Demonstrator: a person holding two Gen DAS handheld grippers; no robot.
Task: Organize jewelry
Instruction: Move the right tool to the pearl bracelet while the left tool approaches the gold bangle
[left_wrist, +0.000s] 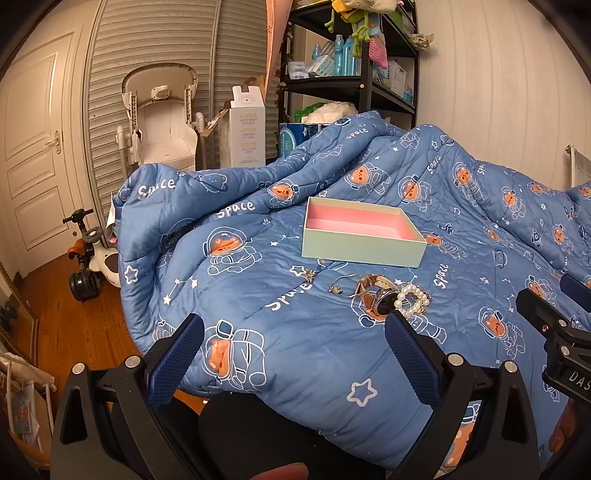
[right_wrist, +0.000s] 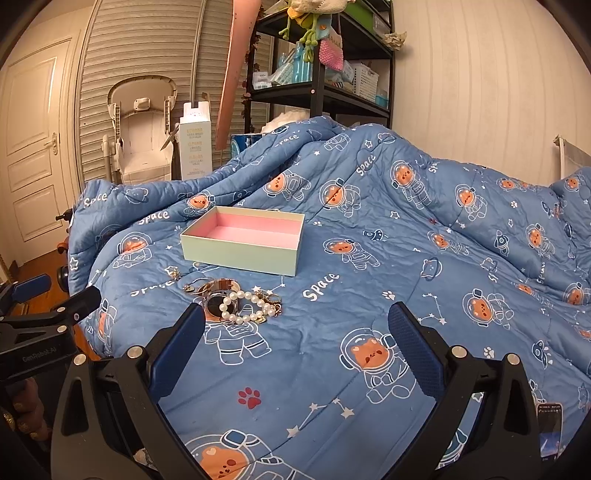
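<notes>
Jewelry (right_wrist: 236, 304) piled on quilt (right_wrist: 369, 295) just before empty box (right_wrist: 242, 245). Both my tools, left (left_wrist: 295, 347) & right (right_wrist: 295, 339), spread, holding nothing. Risk: pearls tangled w/ watch, soft quilt, pinch drags 2 pcs.

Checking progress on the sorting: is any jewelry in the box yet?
No, the box shows only its bare pink lining, while the watch and pearl bracelet lie on the quilt.
</notes>
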